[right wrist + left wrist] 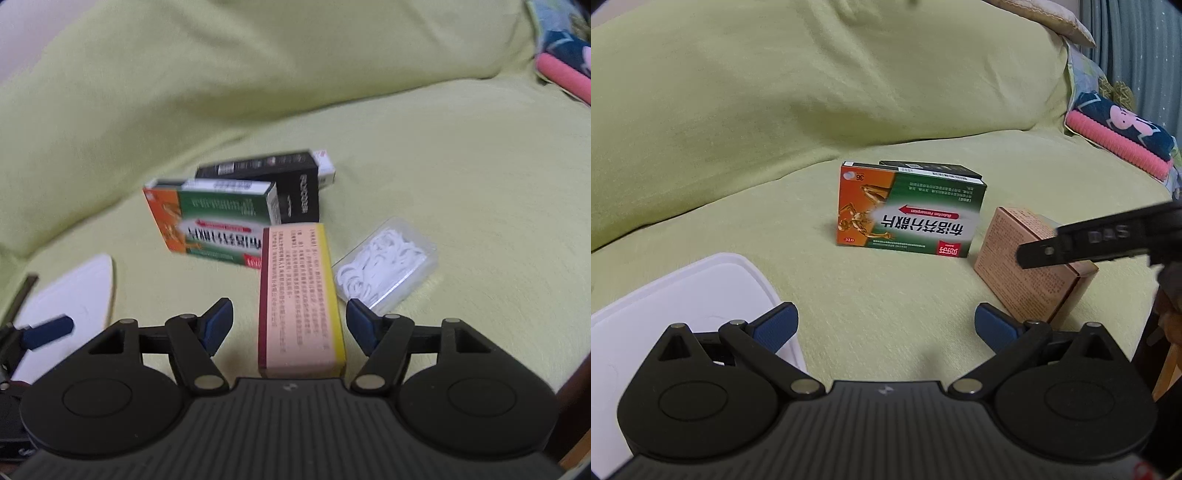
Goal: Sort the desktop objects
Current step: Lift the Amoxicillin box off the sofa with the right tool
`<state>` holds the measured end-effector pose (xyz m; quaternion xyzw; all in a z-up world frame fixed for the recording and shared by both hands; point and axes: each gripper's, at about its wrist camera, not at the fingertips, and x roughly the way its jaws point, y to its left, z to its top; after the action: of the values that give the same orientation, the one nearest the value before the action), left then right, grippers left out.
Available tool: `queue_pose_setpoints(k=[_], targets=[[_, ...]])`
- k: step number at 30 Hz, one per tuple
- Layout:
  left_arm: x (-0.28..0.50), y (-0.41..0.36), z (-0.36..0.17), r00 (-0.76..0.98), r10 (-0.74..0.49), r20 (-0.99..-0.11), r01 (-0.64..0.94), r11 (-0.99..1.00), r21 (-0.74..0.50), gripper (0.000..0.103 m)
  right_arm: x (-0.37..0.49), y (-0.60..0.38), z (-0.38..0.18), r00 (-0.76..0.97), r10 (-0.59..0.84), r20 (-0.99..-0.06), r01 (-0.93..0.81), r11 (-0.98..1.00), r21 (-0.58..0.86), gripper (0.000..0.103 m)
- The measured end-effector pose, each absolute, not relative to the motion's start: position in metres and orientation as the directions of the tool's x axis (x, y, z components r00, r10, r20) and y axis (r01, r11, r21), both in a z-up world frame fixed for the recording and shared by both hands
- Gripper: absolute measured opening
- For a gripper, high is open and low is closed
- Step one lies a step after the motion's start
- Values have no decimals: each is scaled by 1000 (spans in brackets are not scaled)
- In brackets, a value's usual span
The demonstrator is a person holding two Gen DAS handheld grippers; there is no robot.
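Observation:
A green-and-orange medicine box [908, 212] stands on the green-covered surface, with a black box [934, 170] behind it. To its right lies a pink carton [1030, 273], crossed by the right gripper's black finger [1089, 242]. My left gripper [884, 326] is open over bare cloth, short of the medicine box. In the right wrist view my right gripper [290, 326] is open, its blue pads on either side of the pink carton [301, 299] without touching it. The medicine box [212, 221], the black box [288, 188] and a clear case of white pieces [386, 266] lie beyond.
A white tray [683, 295] sits at the left front, also showing in the right wrist view as a white tray [74, 291]. A pink roll and patterned fabric [1119, 138] lie at the far right. Green cushions rise behind.

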<state>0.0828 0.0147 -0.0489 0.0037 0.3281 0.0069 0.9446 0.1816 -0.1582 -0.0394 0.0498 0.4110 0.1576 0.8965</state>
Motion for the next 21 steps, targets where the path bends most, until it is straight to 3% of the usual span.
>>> queue_pose_setpoints(k=[7,12,21], targets=[[85,11,-51,779,29,-626,-5,999,40,103,205,-150,-49,541,285,-791,-259,952,165,61],[86,7,-52,763,41,-645,4,998,68,103,209,-145,-53,520,291,-803,-262,949,174,42],[83,2,-48,758,29,-651,16,998,64,103,195,-144,-46,541,290,-789,-271,949,163,40]])
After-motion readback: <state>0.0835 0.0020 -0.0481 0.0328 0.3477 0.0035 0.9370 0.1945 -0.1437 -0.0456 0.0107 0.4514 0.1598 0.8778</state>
